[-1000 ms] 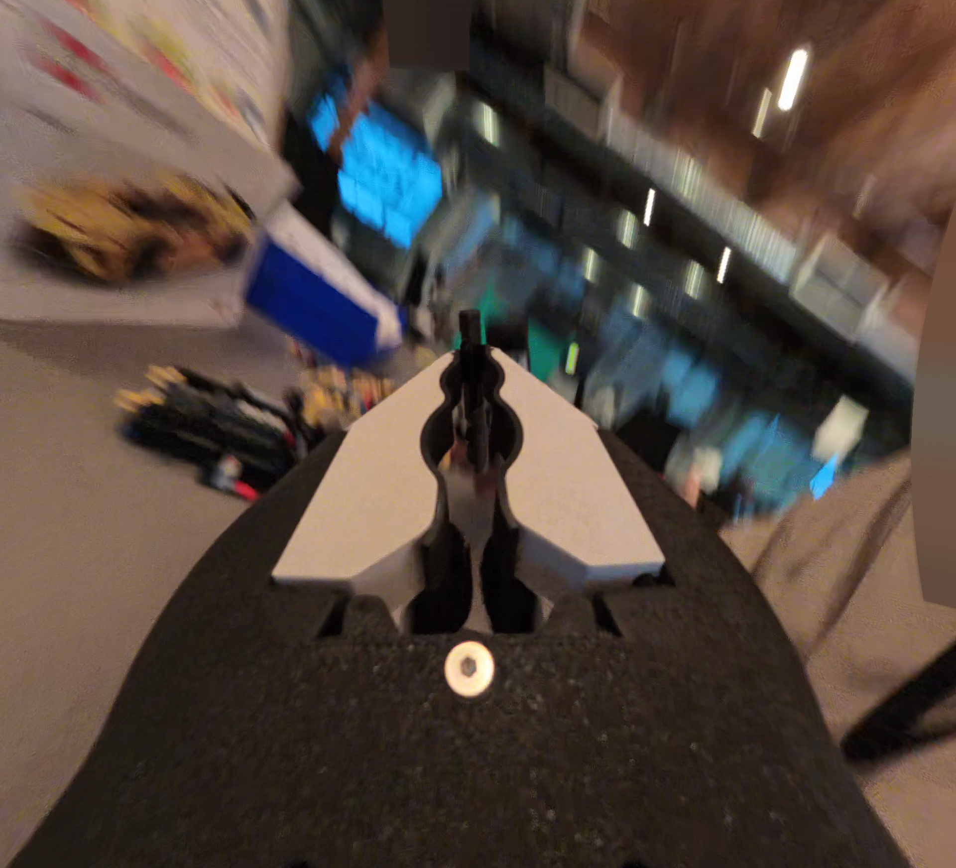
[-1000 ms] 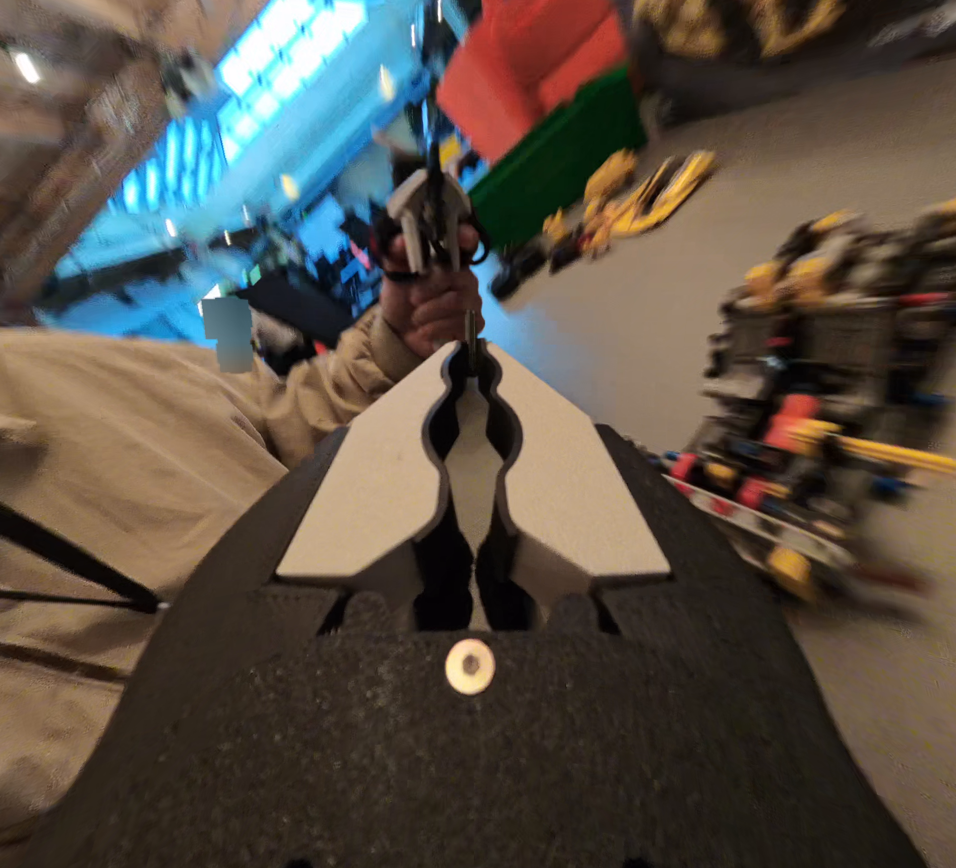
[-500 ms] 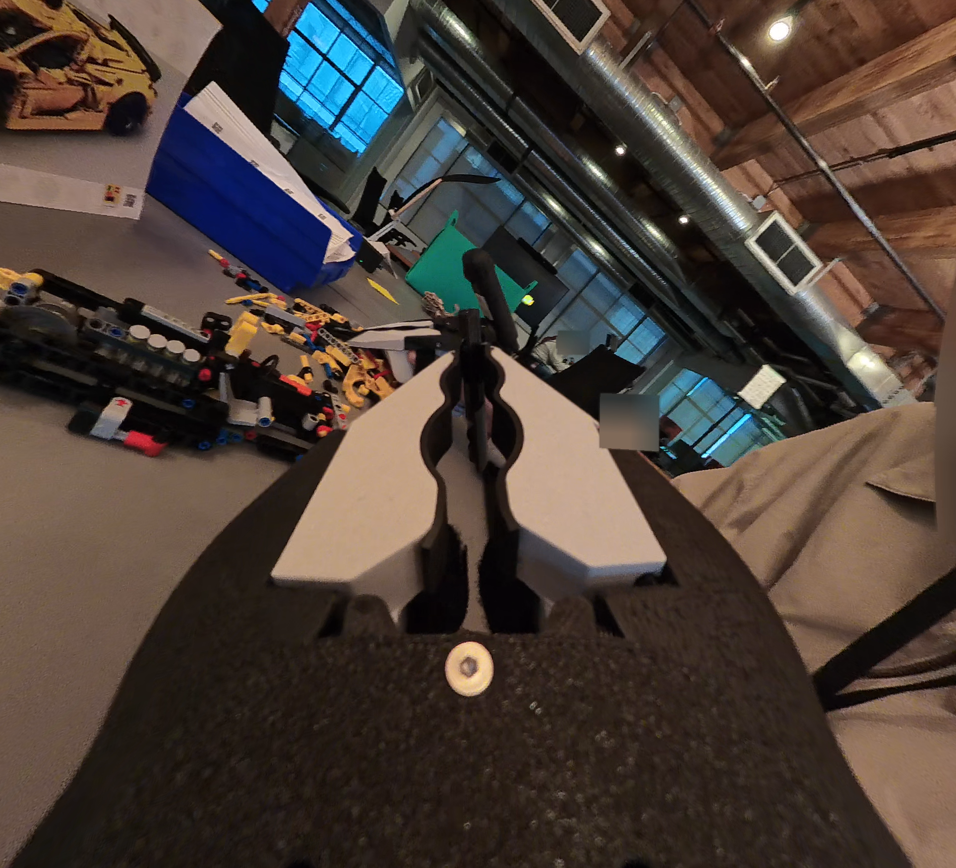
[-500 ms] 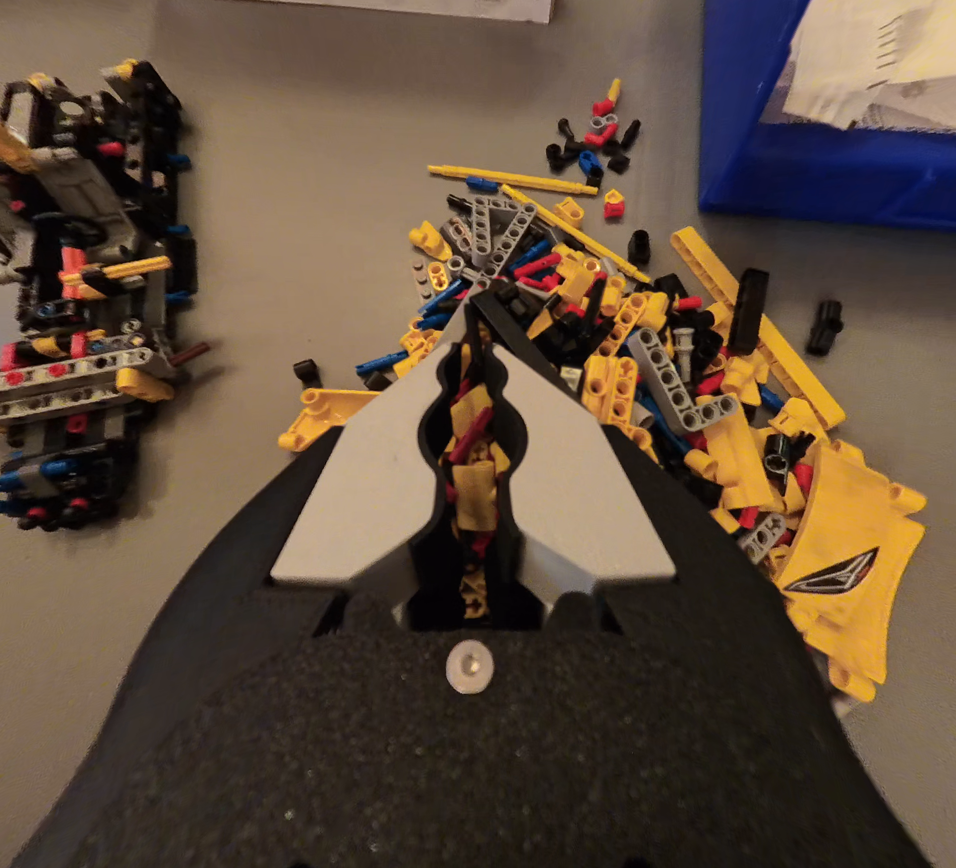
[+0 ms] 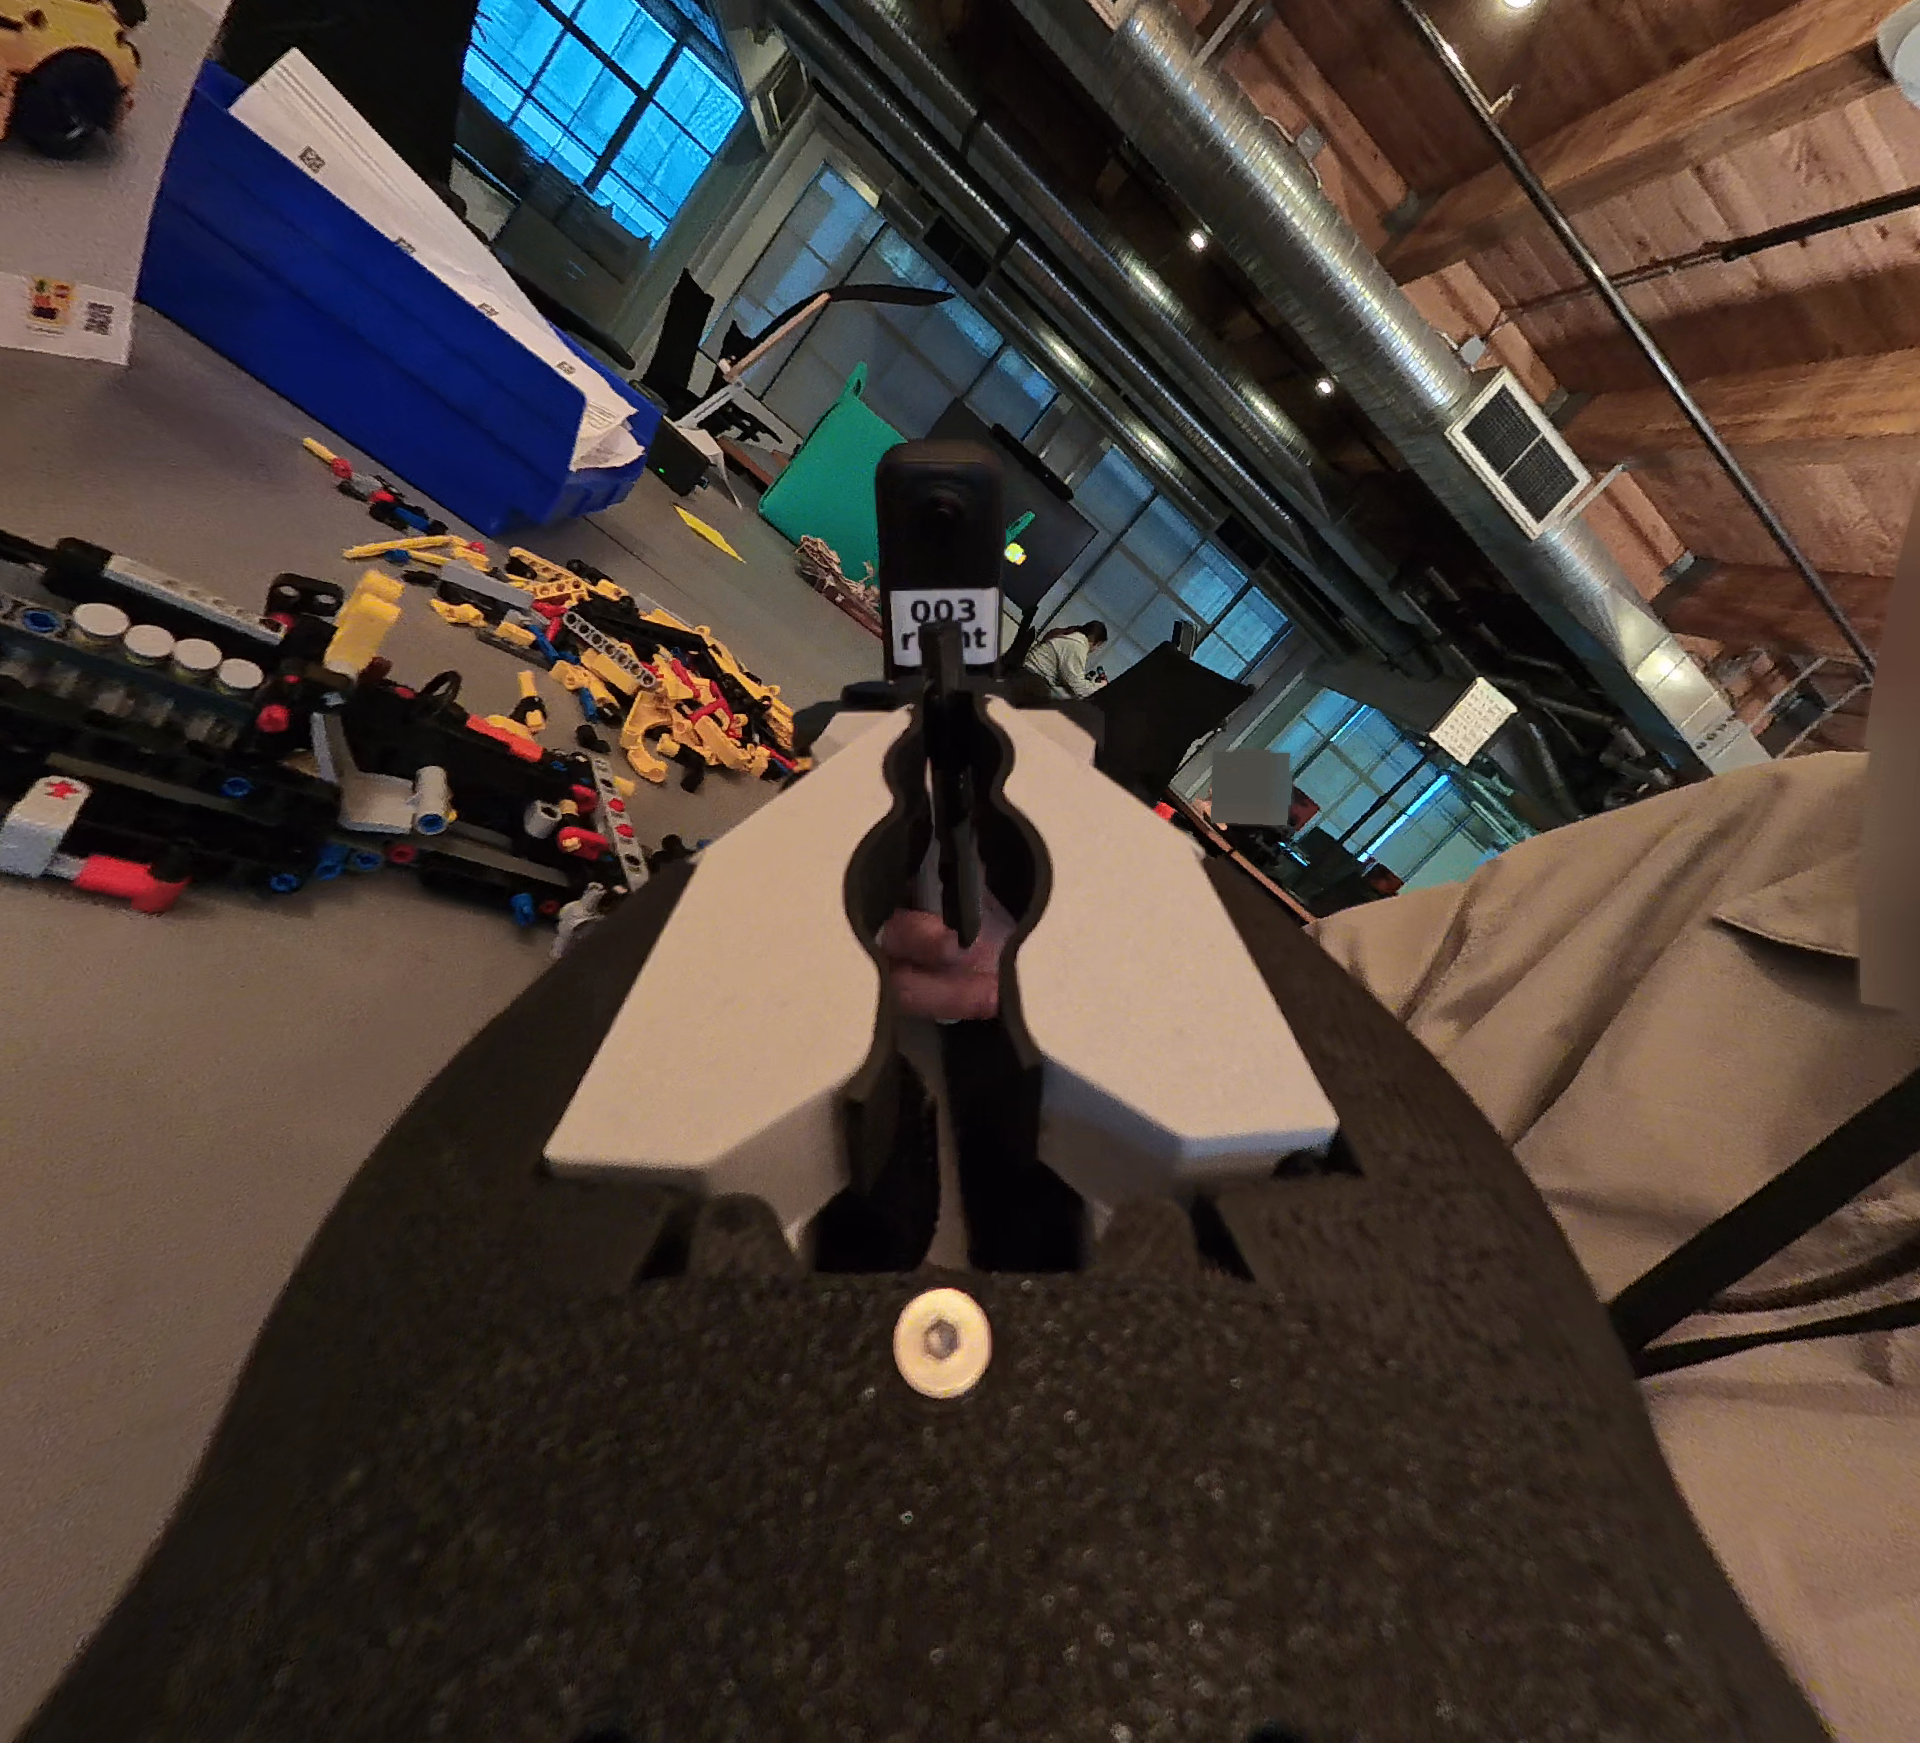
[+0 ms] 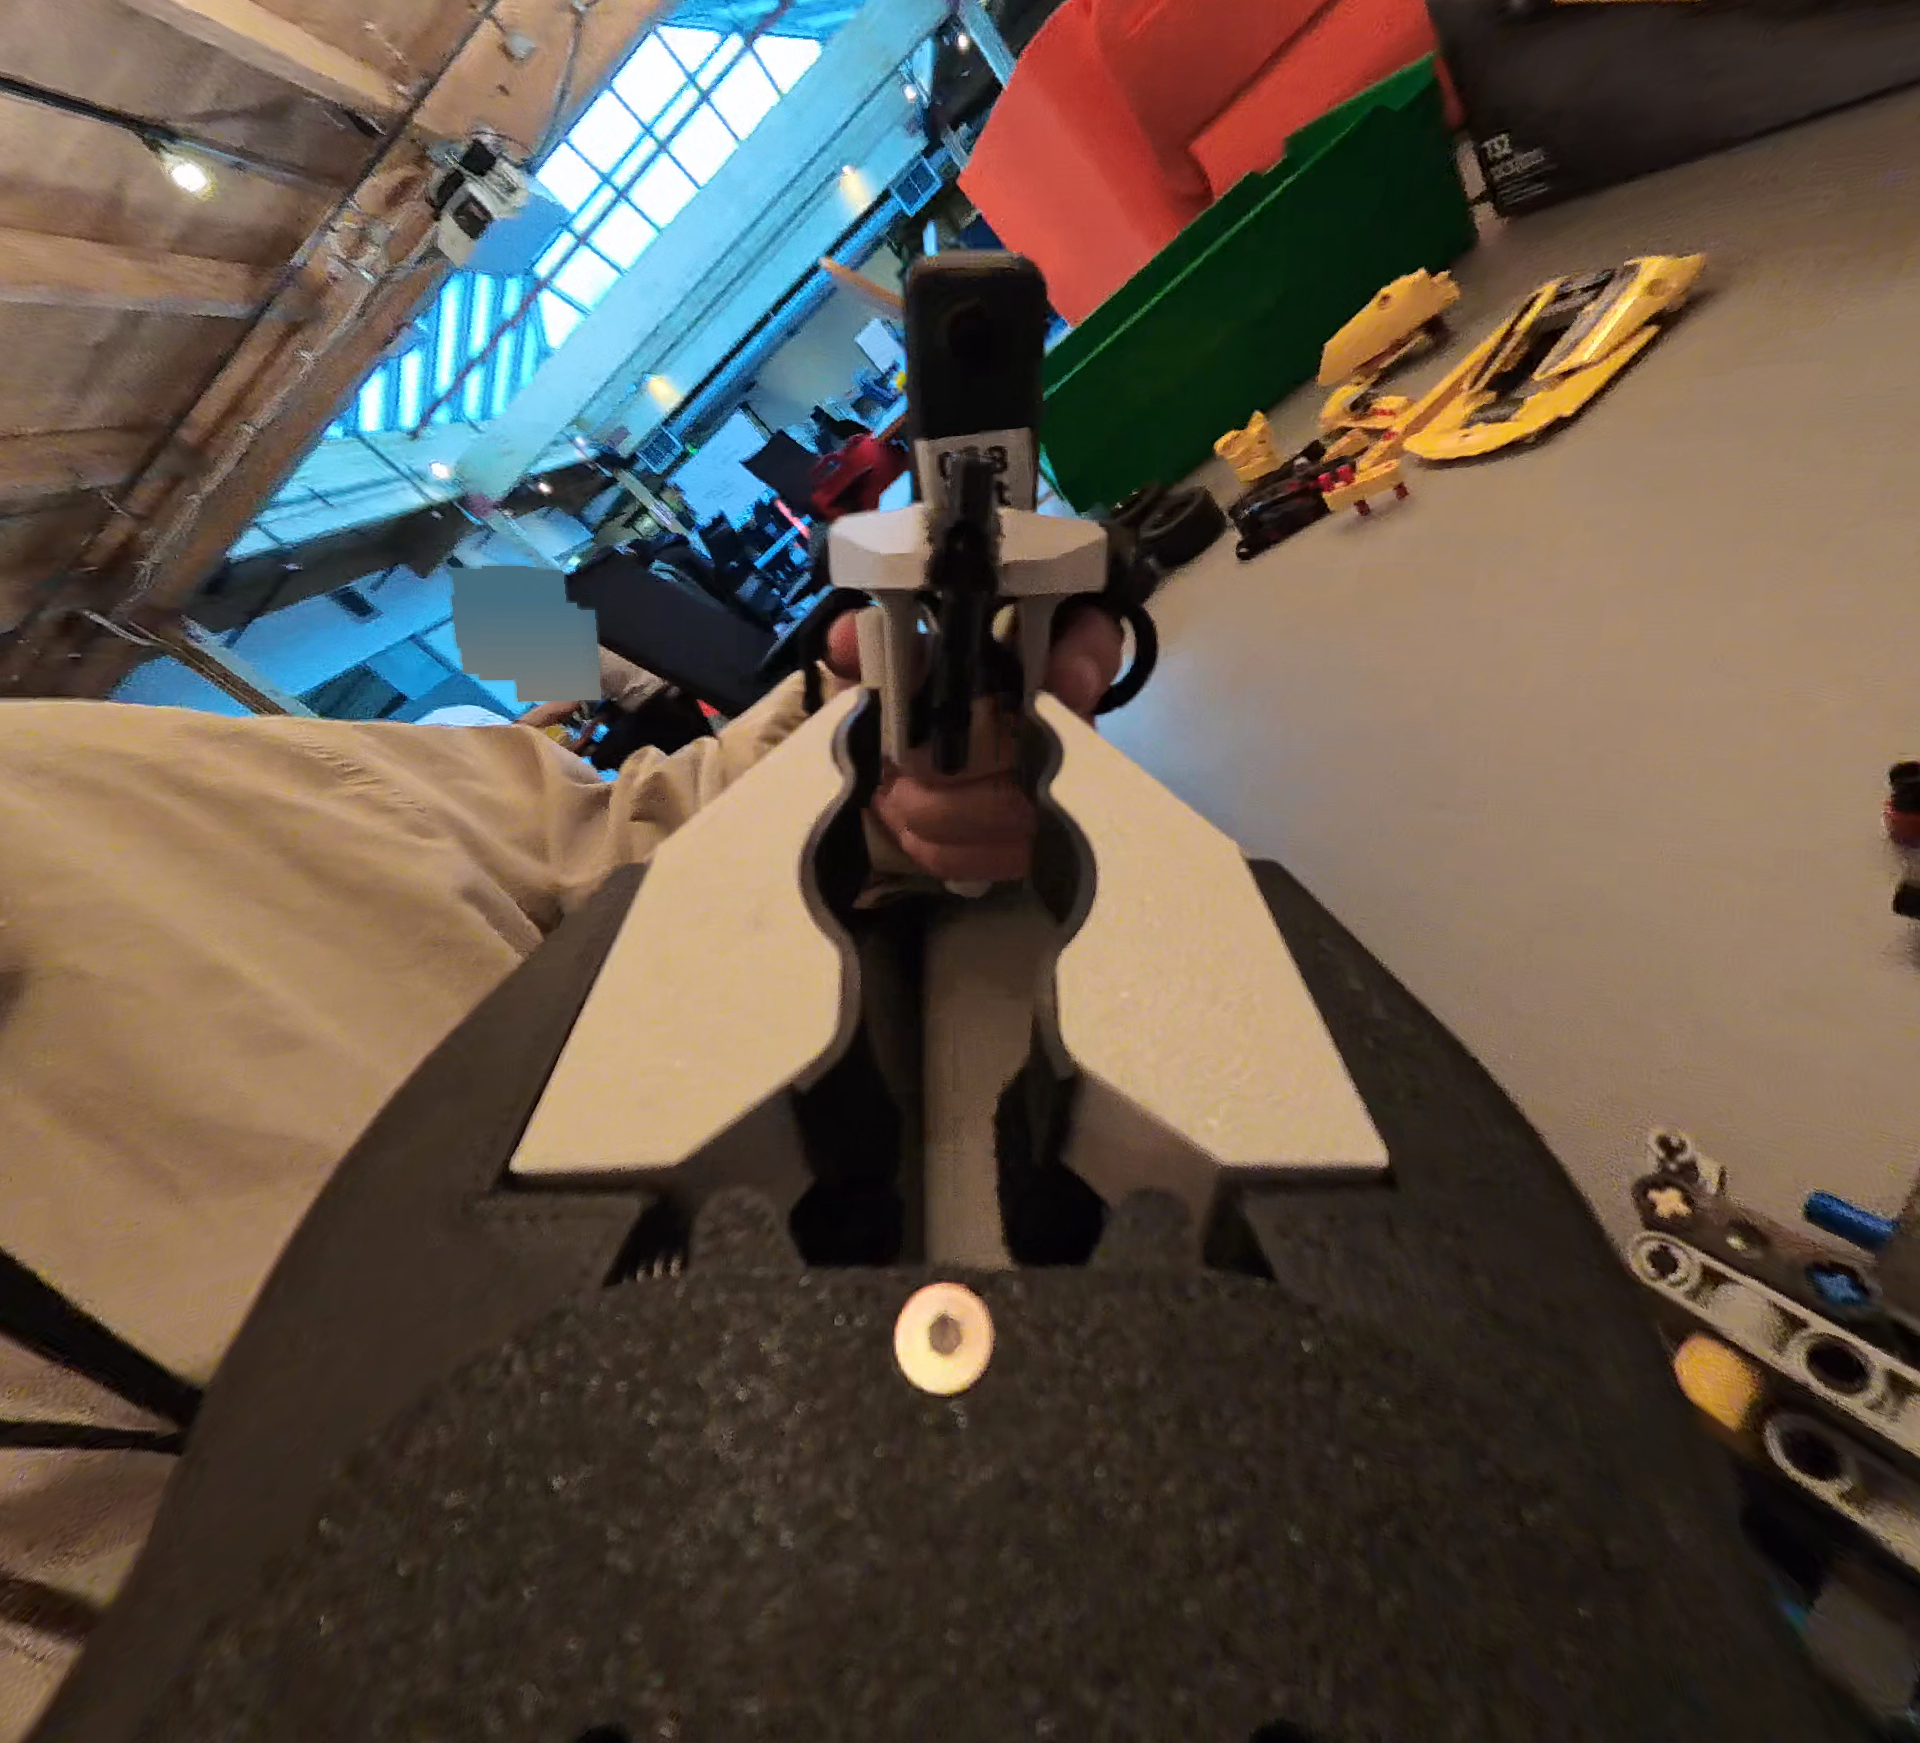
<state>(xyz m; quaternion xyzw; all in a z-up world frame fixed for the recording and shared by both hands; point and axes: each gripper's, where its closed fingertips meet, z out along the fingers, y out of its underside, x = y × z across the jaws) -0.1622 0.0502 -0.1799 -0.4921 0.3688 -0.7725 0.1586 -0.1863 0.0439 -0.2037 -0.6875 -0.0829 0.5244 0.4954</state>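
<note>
My left gripper [image 5: 943,706] is shut on a thin black piece [image 5: 951,800] that sticks out past its tips. It points at the right gripper, whose black camera [image 5: 940,530] stands just beyond. In the right wrist view my right gripper [image 6: 951,706] has its jaws a little apart. The black piece [image 6: 961,592] reaches into that gap without visibly touching either jaw. Behind the piece is the left gripper's white body [image 6: 1049,540] and the hand [image 6: 966,831] that holds it. Both grippers are held tip to tip above the grey table [image 5: 156,1070].
A pile of loose yellow, black and red parts [image 5: 644,654] and a black part-built model [image 5: 260,758] lie left, before a blue bin [image 5: 343,311]. The right wrist view shows green [image 6: 1247,311] and red [image 6: 1195,62] bins, yellow panels [image 6: 1538,374] and a beige sleeve [image 6: 312,862]. Less than 4 cm separates the two grippers' tips.
Half a second ago the right gripper pointed down over the parts pile; it has swung up to face the left gripper, tips now meeting. The left gripper has kept the black piece.
</note>
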